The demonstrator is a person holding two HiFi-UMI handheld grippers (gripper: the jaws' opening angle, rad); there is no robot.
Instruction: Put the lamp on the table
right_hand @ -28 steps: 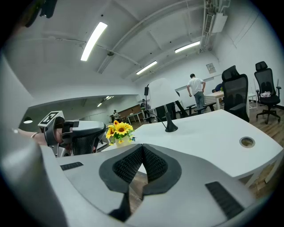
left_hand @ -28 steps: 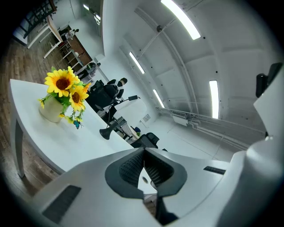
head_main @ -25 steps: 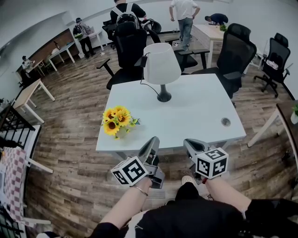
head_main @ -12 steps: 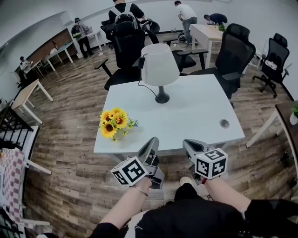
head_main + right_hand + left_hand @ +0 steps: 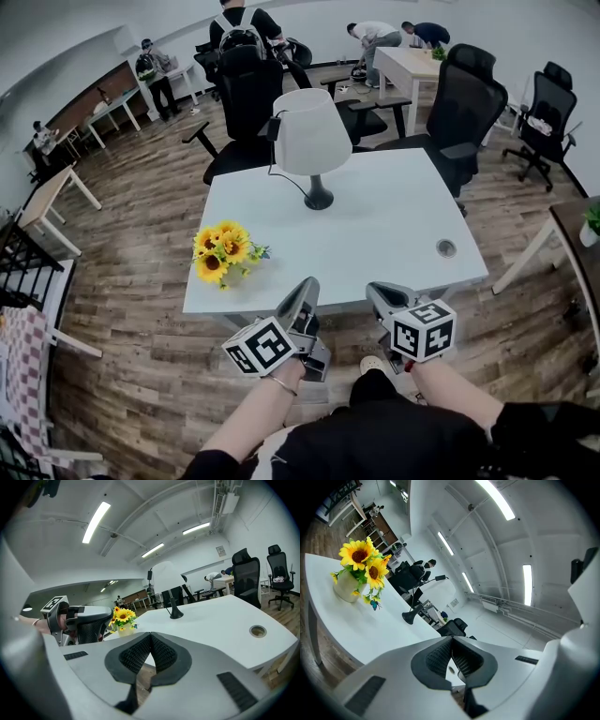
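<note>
— Left gripper (image 5: 306, 284) and right gripper (image 5: 379, 292): what state are they in?

— Both have their jaws pressed together with nothing between them. They sit side by side at the lower middle of the head view, just off the near edge of the table (image 5: 394, 234).

— And the lamp (image 5: 311, 141)?

— It stands upright on the table at the upper middle of the frame, close to the far edge, with its cord trailing off behind. A pot of sunflowers (image 5: 221, 253) sits near the table's left edge, between the lamp and the left gripper but off to the side.

— So how far is the lamp from the grippers?

— Well apart; most of the bare tabletop lies between them, and neither gripper touches it.

— Which step is that, then?

— I'd judge the placing is finished, since the lamp already rests where the task wants it.

— Anything left to do?

— Probably nothing. If it needed shifting, a gripper would first have to open and reach across the table to the thin stem under the shade.
</note>
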